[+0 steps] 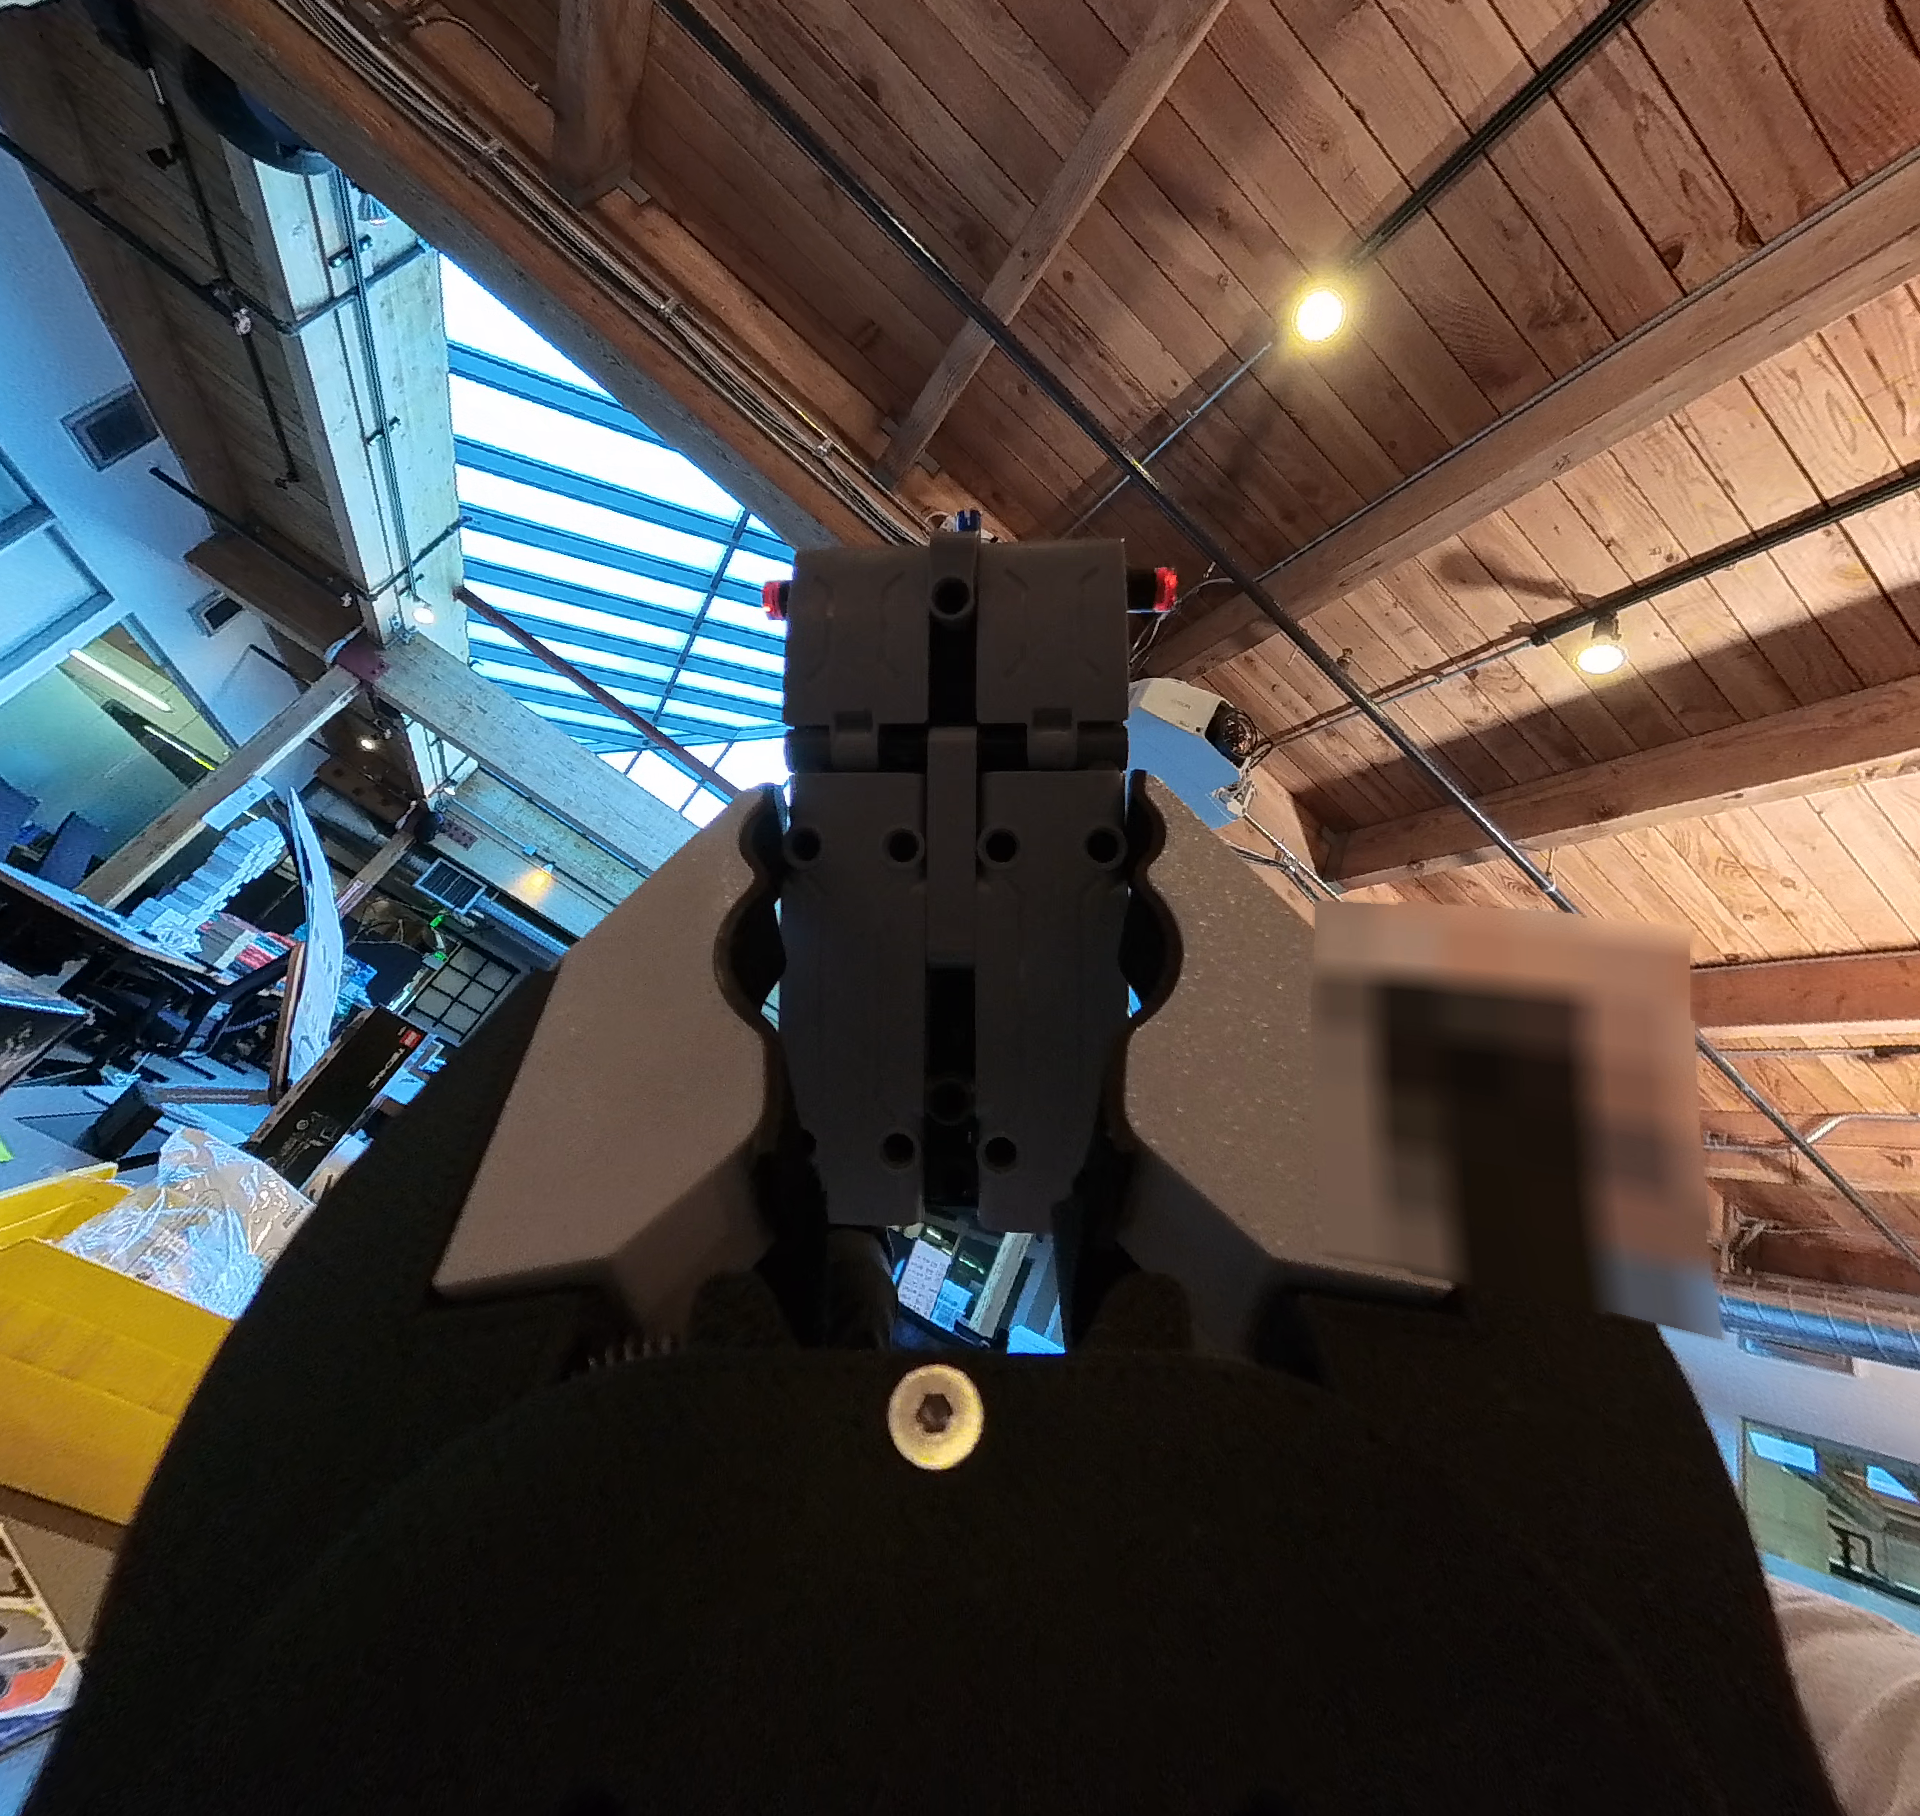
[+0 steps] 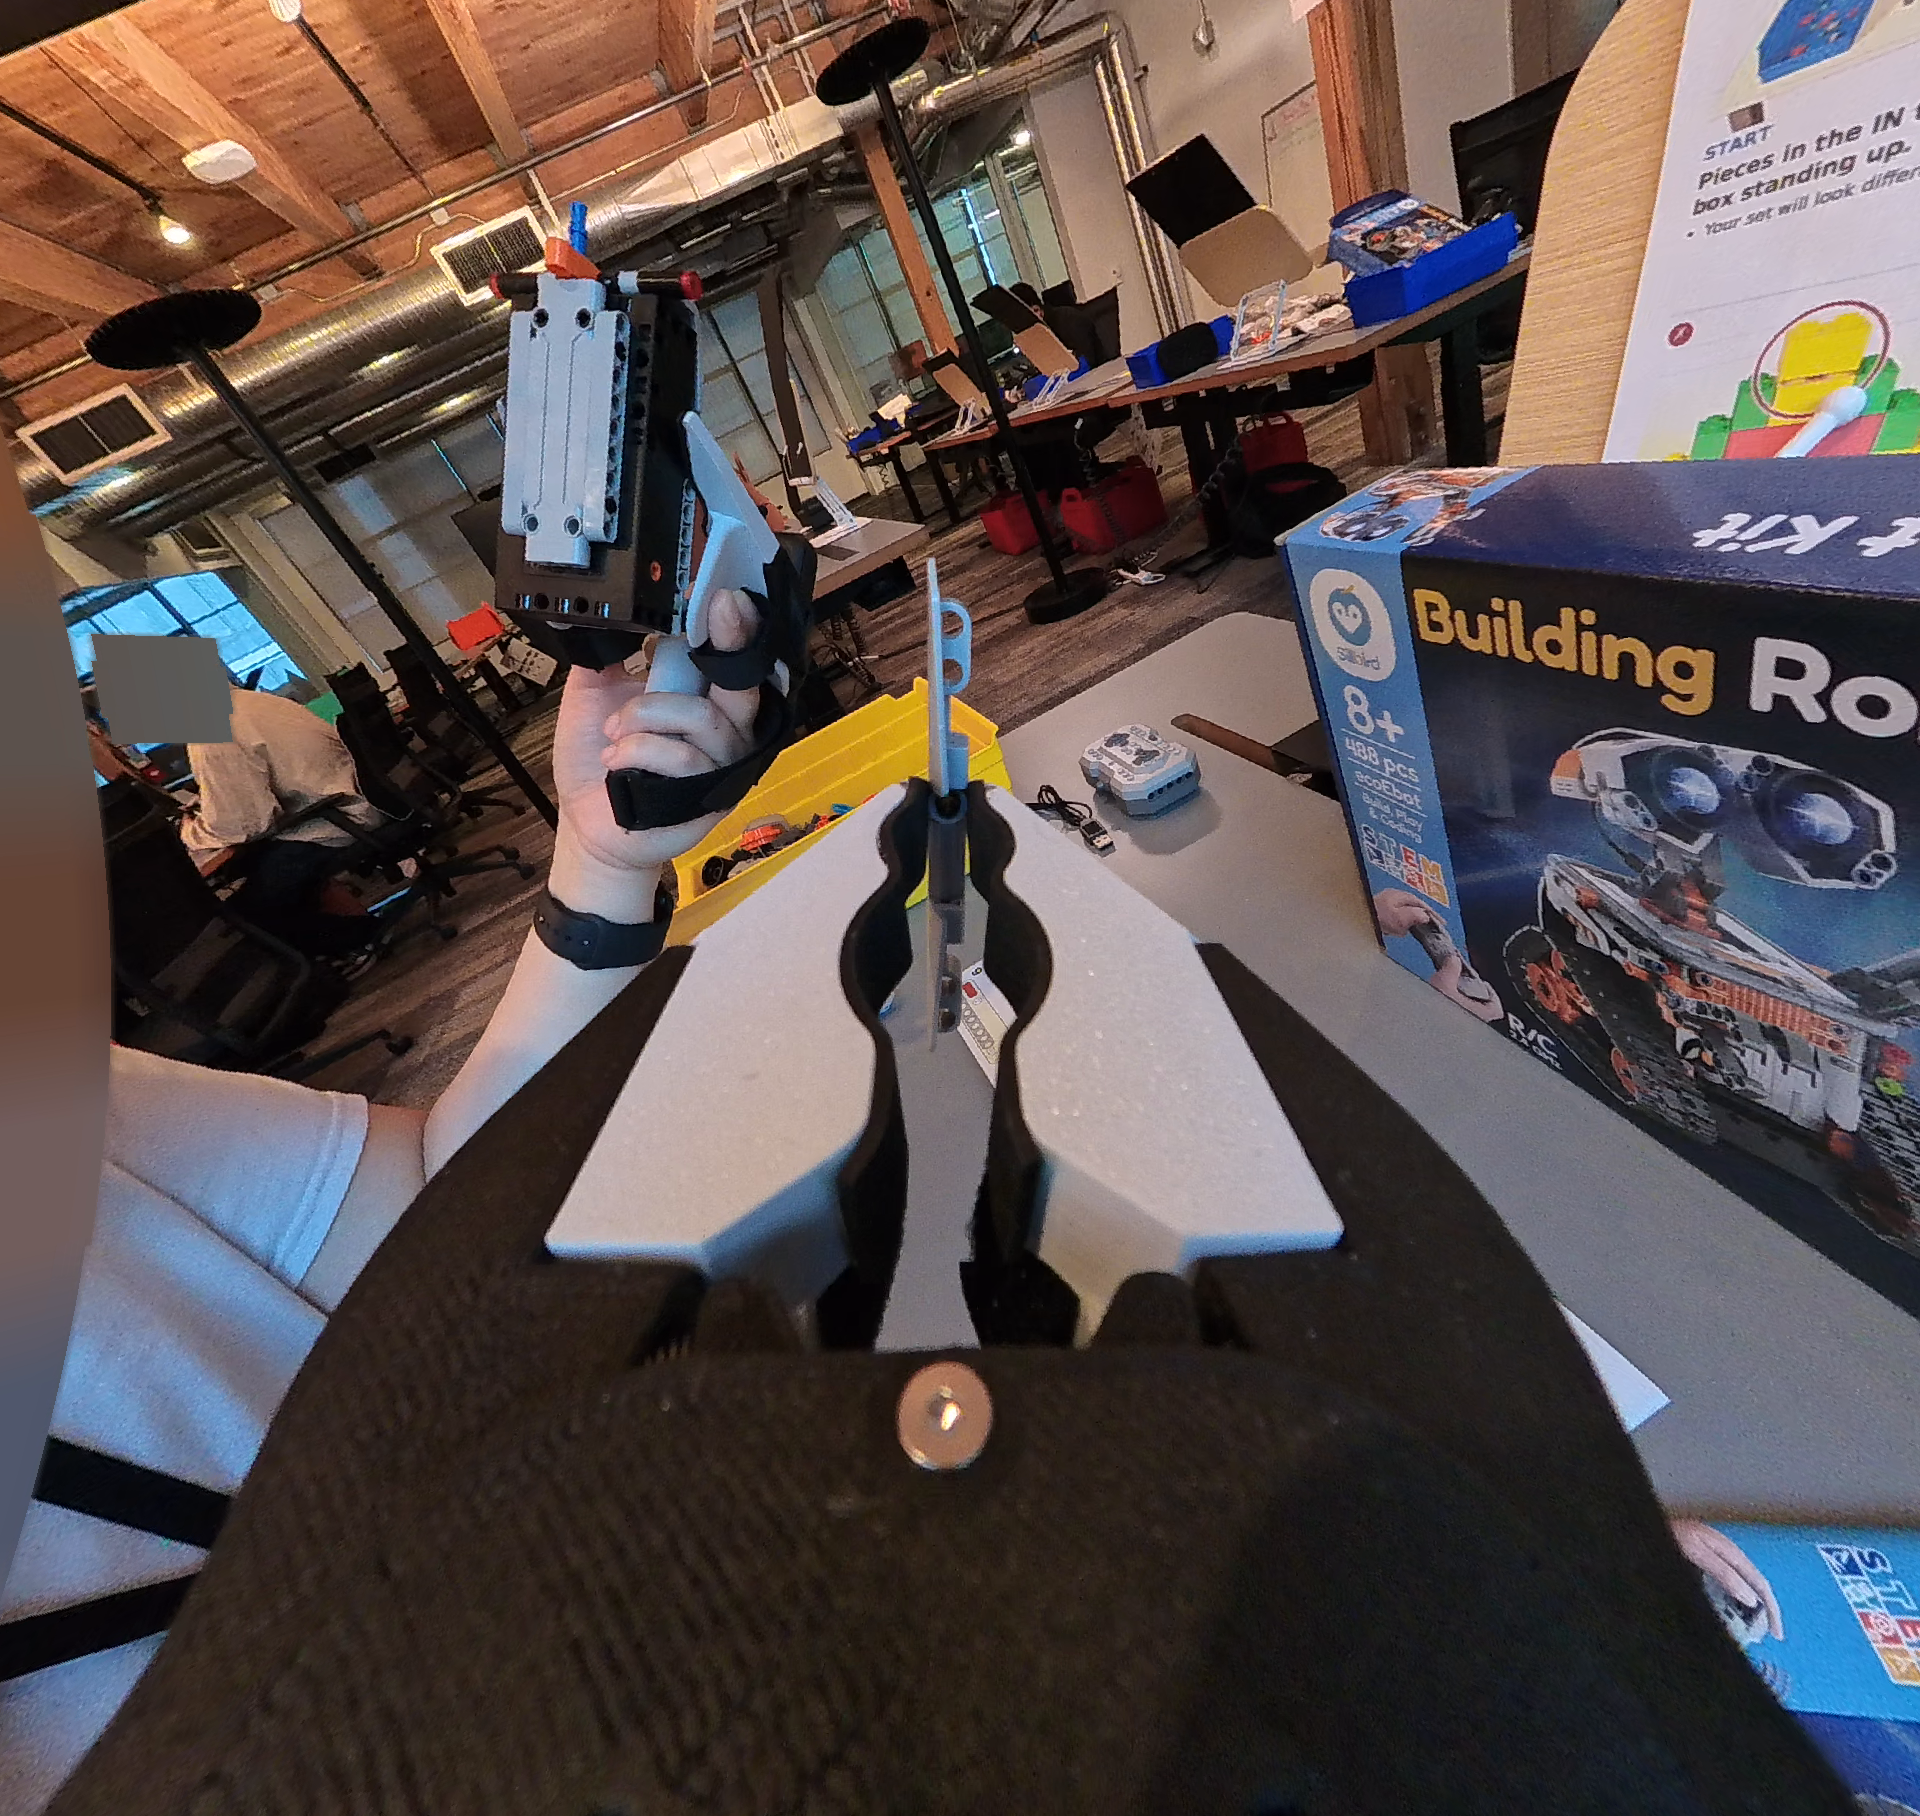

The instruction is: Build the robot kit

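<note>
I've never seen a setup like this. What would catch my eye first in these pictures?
Probably the blocky grey and black brick assembly, clamped by the left gripper and raised toward the wooden ceiling. Next, the thin pale grey strip standing upright between the right gripper fingers, above a grey table. To its right sits a big dark blue toy box; a yellow bin lies behind.

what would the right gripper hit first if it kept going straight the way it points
Probably the yellow bin, which sits just past the thin grey piece clamped in the right gripper. Depth is unclear, so it may pass above it.
</note>
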Available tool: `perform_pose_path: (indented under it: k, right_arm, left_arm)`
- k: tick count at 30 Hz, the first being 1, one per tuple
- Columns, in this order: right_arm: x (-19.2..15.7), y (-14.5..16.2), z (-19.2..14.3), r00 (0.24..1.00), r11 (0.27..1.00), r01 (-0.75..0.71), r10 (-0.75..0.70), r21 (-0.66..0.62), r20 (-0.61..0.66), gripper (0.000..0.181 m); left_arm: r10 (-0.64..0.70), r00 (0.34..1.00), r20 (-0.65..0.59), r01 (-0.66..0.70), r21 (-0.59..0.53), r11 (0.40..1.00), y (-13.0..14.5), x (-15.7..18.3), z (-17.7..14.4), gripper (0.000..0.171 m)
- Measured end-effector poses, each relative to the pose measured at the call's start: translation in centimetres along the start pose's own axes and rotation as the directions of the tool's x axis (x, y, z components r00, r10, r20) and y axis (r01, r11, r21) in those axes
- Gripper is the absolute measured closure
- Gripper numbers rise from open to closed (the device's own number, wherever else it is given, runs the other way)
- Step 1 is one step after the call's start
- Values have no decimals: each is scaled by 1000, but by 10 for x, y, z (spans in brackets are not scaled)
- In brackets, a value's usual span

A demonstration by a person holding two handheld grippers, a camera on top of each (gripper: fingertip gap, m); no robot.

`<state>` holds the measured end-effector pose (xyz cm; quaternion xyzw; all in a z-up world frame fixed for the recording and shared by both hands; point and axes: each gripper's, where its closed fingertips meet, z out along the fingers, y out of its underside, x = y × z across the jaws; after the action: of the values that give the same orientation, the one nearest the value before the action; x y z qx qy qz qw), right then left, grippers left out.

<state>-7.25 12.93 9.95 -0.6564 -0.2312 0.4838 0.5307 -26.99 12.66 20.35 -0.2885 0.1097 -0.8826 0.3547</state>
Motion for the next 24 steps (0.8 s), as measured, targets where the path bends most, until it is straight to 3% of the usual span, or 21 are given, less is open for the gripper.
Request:
perform_pose_path:
  k: [1, 24]
  right_arm:
    - [0, 0, 0, 1000, 1000, 0, 0, -1, 0, 176]
    - [1, 3, 2, 1000, 1000, -6, 6, -9, 4, 176]
  left_arm:
    - [0, 1000, 1, 0, 0, 1000, 0, 0, 0, 108]
    - [1, 1000, 6, -1, 7, 1000, -2, -1, -2, 108]
